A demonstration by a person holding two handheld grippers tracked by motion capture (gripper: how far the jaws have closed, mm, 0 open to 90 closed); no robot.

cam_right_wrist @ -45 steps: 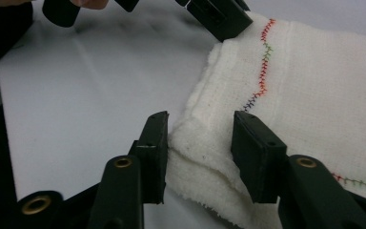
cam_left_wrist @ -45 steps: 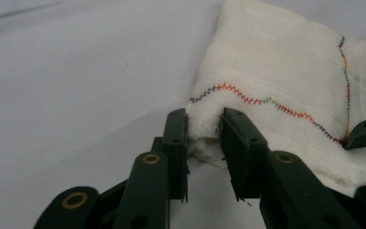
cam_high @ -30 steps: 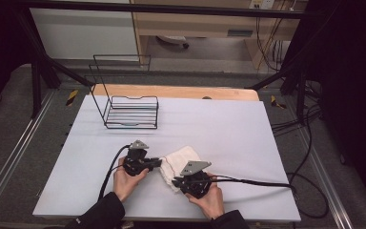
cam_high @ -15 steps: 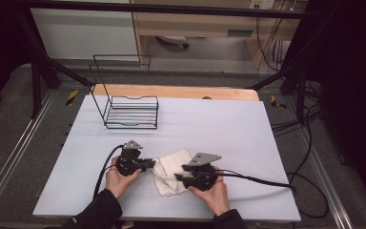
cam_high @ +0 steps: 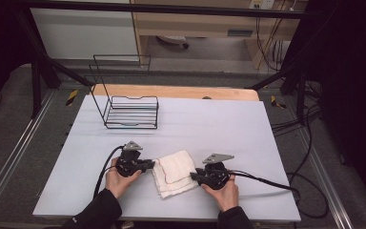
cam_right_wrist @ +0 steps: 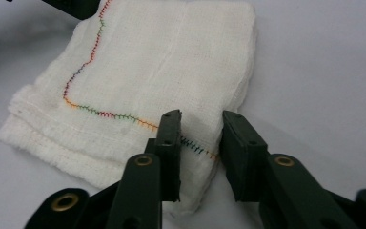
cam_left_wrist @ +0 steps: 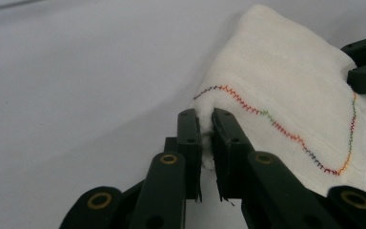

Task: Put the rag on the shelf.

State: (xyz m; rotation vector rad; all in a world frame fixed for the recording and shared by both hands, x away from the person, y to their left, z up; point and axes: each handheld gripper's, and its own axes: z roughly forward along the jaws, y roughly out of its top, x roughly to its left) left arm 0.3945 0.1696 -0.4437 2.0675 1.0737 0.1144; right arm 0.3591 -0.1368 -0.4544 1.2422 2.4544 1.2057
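Both forearms come in from the near edge, each hand wrapped around its tongs, the two pointing toward each other. The left tongs are clamped nearly closed. The right tongs stand slightly parted, having just been closing.

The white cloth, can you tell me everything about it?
The white cloth is soft, loosely woven cotton, folded into several layers, with wavy rainbow-coloured stitching along one hem. It lies on the pale table, near the front. The left tool pinches a raised fold at its edge. The right tool, whose jaws have just been closing, straddles the opposite edge with gaps visible.
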